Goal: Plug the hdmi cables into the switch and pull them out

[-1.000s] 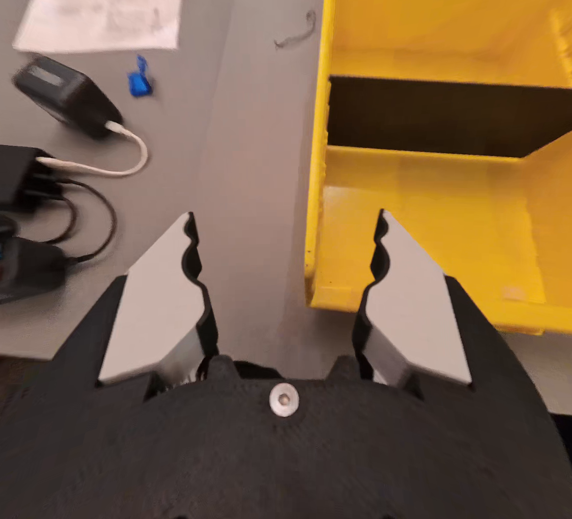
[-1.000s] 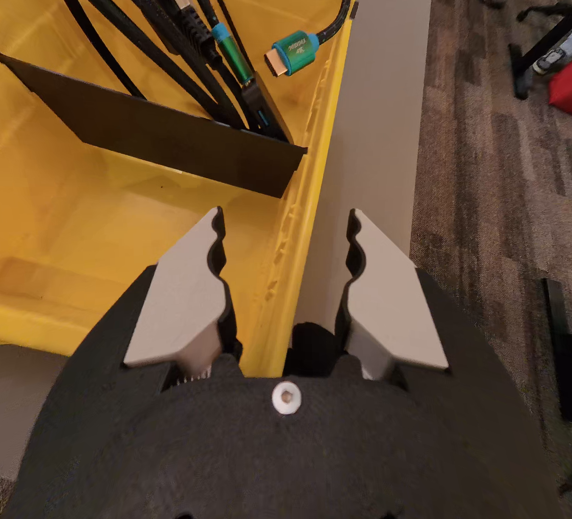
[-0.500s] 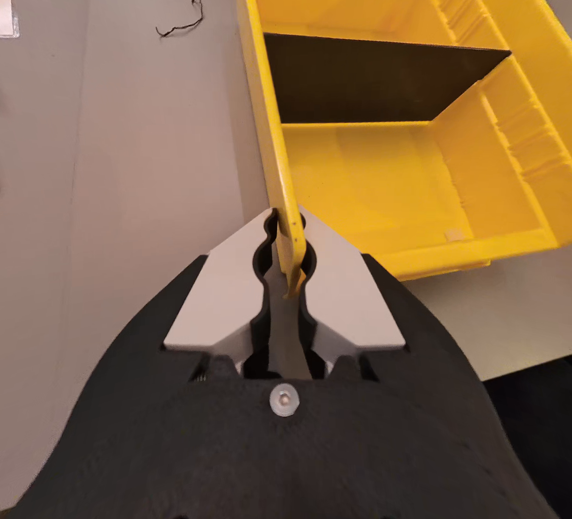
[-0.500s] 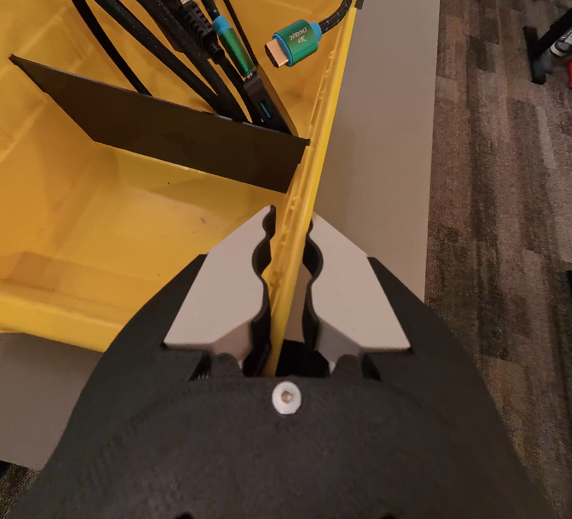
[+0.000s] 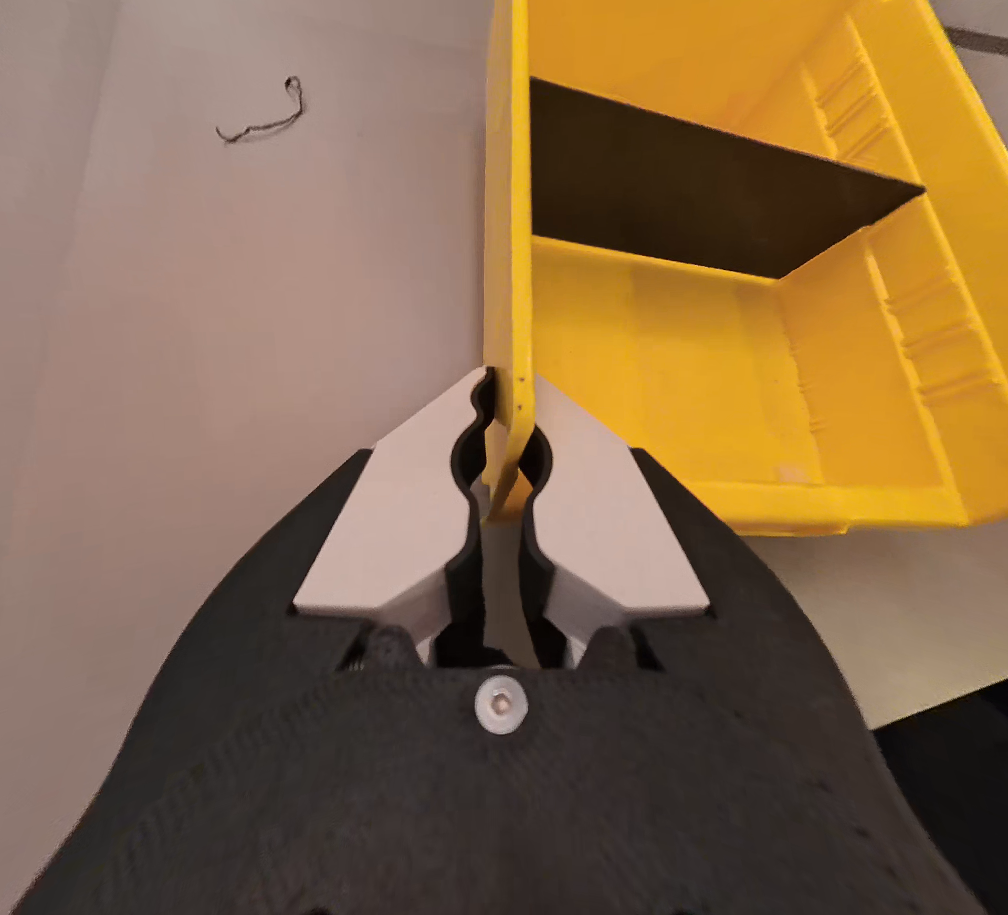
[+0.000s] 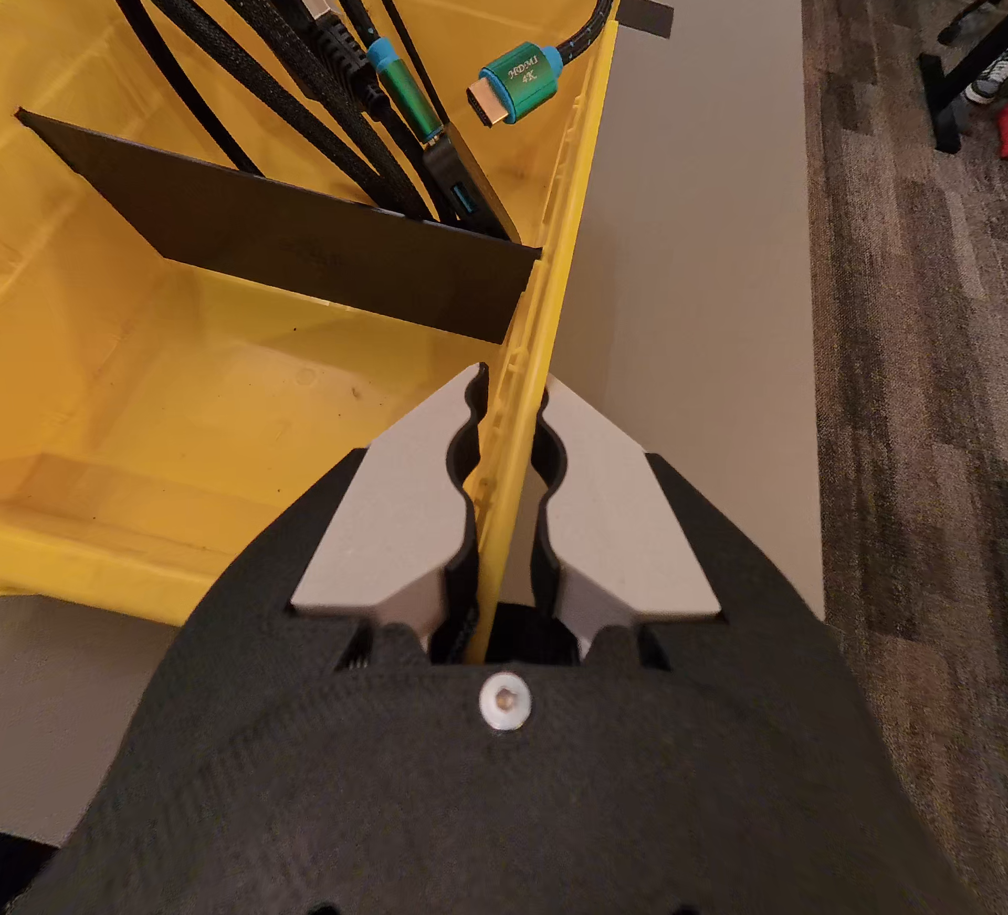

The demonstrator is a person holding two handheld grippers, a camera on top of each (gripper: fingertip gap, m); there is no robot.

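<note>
At opposite side walls of the yellow plastic bin (image 5: 682, 370), both grippers clamp its rim.
Left gripper (image 5: 510, 398) pinches the left wall; right gripper (image 6: 513, 398) pinches the right wall, braided black HDMI cables (image 6: 229, 70) behind the black divider (image 6: 327, 261).

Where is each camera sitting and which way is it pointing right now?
Left wrist view: on the left gripper, looking forward and down along its fingers, which clamp the bin on its left wall; table beside it.
Right wrist view: on the right gripper, looking forward and down along its fingers, clamped on the bin's right wall; cables and a green plug lie behind the divider.
Shared: bin, divider, table; neither shows the other gripper.
</note>
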